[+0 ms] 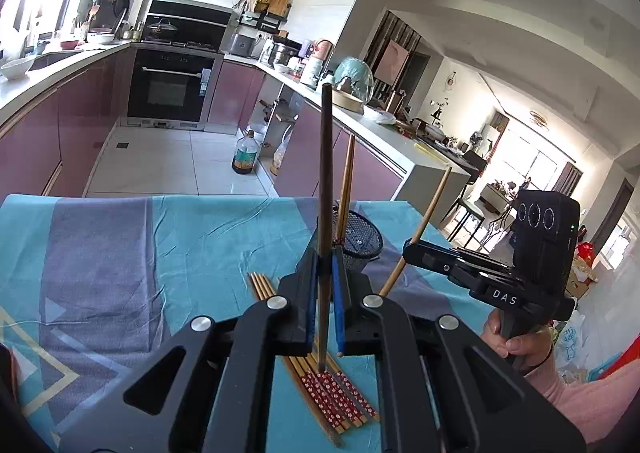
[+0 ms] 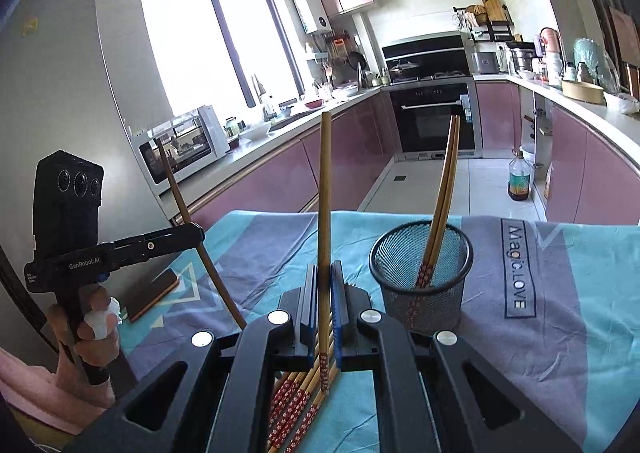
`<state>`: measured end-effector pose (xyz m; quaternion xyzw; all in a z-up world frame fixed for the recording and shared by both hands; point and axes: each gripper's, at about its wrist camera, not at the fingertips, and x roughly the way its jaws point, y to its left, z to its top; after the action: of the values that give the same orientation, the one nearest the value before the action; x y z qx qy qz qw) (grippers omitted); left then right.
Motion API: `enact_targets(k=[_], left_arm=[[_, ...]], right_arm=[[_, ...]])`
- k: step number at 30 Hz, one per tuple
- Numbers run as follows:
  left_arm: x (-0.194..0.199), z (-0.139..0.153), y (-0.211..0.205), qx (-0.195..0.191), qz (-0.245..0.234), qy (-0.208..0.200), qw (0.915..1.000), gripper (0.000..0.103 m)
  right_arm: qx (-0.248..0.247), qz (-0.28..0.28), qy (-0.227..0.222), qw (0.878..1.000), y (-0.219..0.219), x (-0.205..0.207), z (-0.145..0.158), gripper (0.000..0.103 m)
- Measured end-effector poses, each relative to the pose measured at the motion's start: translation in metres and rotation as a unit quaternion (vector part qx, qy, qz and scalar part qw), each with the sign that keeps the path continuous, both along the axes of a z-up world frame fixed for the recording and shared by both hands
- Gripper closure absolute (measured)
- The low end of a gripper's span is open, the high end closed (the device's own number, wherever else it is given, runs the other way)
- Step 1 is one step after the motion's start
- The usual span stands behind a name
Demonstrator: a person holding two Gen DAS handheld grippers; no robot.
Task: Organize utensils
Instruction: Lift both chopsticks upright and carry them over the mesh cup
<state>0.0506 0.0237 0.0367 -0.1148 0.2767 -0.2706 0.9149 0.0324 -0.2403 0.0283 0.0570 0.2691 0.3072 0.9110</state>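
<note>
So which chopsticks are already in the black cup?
The pair leaning in the black mesh cup: those chopsticks stand upright inside it. One more is clamped in each gripper, and the rest lie flat on the cloth.

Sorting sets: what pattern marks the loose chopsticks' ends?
Red with small white flowers on the chopsticks; clearest in the left wrist view.

loose chopsticks on the table: middle lengths hidden under the left gripper, count not clear; in the right wrist view their ends run off the bottom edge. mesh cup: near wall and base hidden behind the gripper fingers. chopsticks in cup: lower ends blurred behind the mesh. dark flat object beside the left hand: too unclear to identify. countertop items in both views: too small to tell.
</note>
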Motion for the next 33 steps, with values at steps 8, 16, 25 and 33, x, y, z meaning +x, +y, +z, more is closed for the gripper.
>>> enact_targets(k=[8,16,25,33], left_arm=[[0.017,0.025,-0.027,-0.001,-0.011,-0.030,0.9995,0.096],[0.036,0.055,-0.052,0.003,-0.012,-0.063,0.9979,0.096],[0.055,0.078,-0.072,0.007,-0.009,-0.084,0.9964,0.096],[0.080,0.066,-0.094,0.032,-0.008,-0.061,0.9976,0.096]], right_arm=[[-0.004,-0.018,-0.034,0.999,-0.011,0.005,0.027,0.098],[-0.016,-0.035,-0.079,0.996,-0.020,0.014,0.057,0.098],[-0.022,-0.050,-0.098,0.994,-0.028,0.036,0.071,0.098],[-0.034,-0.062,-0.083,0.994,-0.028,0.058,0.059,0.098]])
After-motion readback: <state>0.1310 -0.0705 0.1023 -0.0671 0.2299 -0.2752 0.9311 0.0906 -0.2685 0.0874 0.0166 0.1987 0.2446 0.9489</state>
